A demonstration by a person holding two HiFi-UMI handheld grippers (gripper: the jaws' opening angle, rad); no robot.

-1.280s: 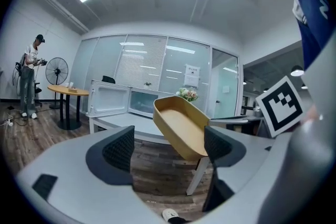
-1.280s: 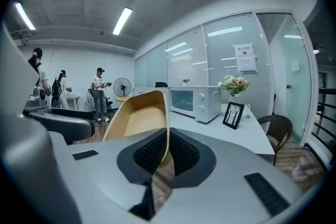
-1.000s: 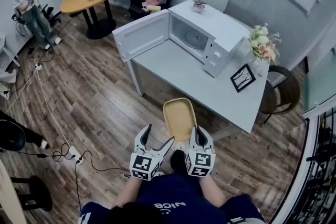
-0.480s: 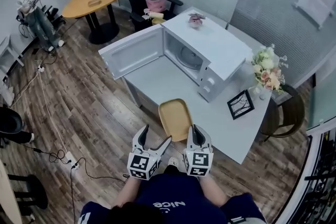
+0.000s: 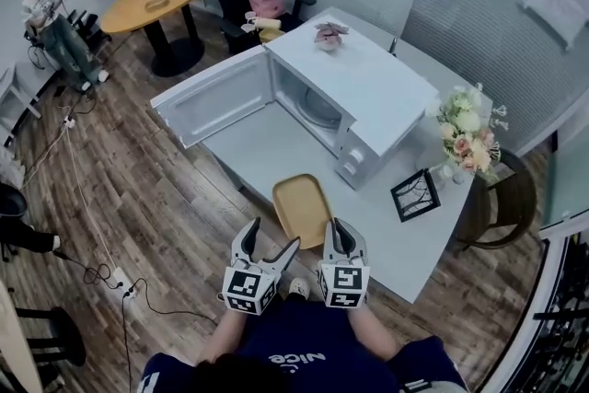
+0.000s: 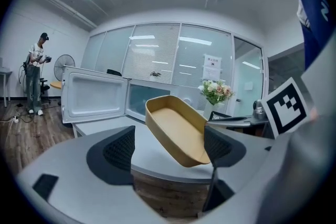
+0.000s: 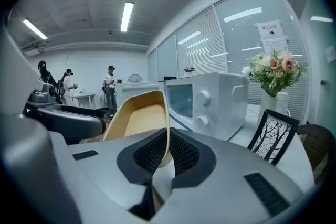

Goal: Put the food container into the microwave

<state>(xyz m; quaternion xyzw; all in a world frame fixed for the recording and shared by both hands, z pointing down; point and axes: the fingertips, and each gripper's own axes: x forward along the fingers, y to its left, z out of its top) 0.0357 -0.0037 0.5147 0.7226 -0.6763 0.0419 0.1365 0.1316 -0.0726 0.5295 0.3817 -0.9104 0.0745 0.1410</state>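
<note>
The right gripper (image 5: pixel 333 233) was pinching the near wall of the food container (image 5: pixel 302 209). The left gripper (image 5: pixel 273 236) was wide open and held nothing. The container hung in front of the microwave (image 5: pixel 368 97). Its long side pointed straight at the microwave's open mouth.

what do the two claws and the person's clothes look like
The left claw and right claw are pale grey plastic with black ribbed pads. Each carries a cube of black-and-white square markers. The person wears a dark blue top with white lettering.
</note>
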